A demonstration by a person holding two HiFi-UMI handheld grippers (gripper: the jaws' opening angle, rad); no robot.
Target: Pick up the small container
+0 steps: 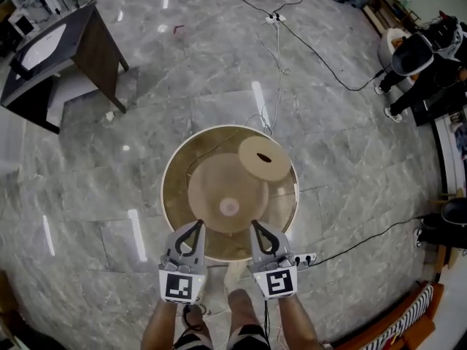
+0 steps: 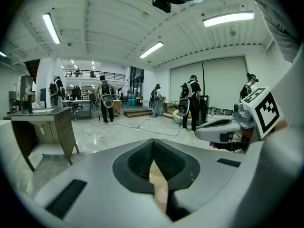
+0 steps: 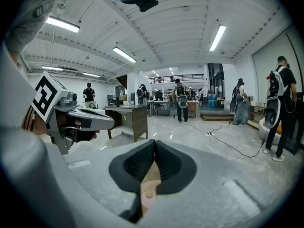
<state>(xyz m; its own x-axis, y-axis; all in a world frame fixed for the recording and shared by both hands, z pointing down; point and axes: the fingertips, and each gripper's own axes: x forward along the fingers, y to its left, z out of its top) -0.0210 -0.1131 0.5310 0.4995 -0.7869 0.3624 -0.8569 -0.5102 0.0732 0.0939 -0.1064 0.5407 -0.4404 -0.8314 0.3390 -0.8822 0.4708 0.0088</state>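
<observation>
The small container is a pale, low round pot near the middle of a round table. Both grippers hover side by side over the table's near edge and point toward the pot. My left gripper has its jaws together with nothing between them, and so has my right gripper. In the left gripper view the left gripper frames a sliver of the container below its closed tips. In the right gripper view the right gripper shows the container the same way.
A tan round disk with a dark slot lies at the table's far right. A dark desk stands at the far left. Cables cross the marble floor, with a power strip by the table. People stand at the right.
</observation>
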